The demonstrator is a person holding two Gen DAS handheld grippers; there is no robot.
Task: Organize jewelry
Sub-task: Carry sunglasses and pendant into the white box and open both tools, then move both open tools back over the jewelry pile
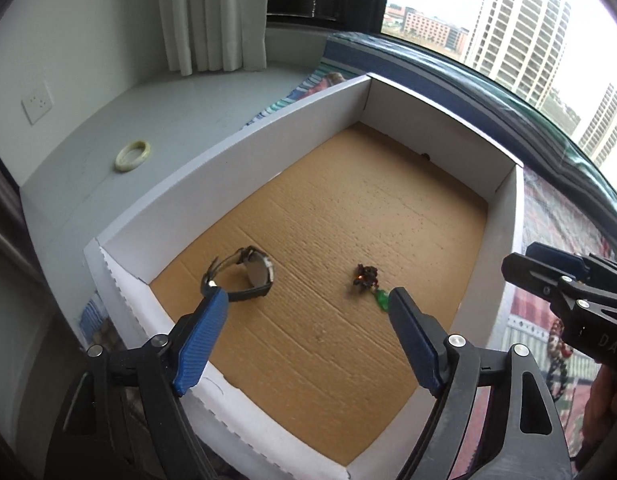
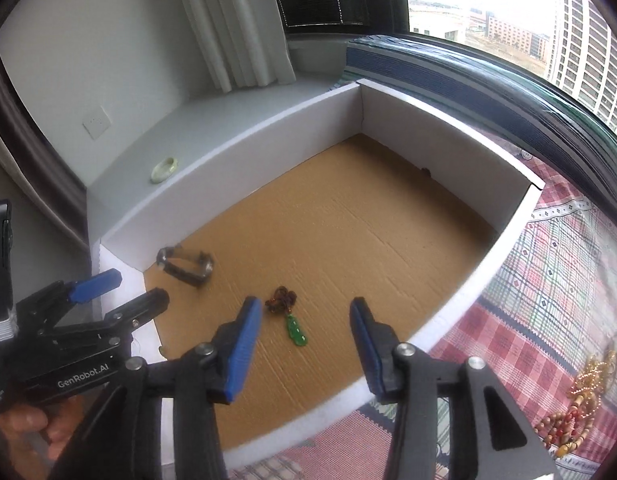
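Note:
A white cardboard box (image 1: 236,160) (image 2: 236,152) with a brown floor holds a black wristwatch (image 1: 248,274) (image 2: 188,266) near its left front corner and a green pendant on a dark cord (image 1: 368,282) (image 2: 290,316) near the front middle. My left gripper (image 1: 308,300) is open and empty above the box's front, between watch and pendant. My right gripper (image 2: 304,308) is open and empty, hovering just above the pendant. A pale green bangle (image 1: 133,155) (image 2: 164,169) lies on the grey ledge left of the box. Bead necklaces (image 2: 580,412) lie on the cloth at right.
A plaid cloth (image 2: 548,280) covers the surface right of the box. White curtains (image 1: 212,16) and a wall socket (image 1: 37,102) stand behind the ledge. A window (image 1: 508,20) runs along the far right. The right gripper shows in the left wrist view (image 1: 568,292).

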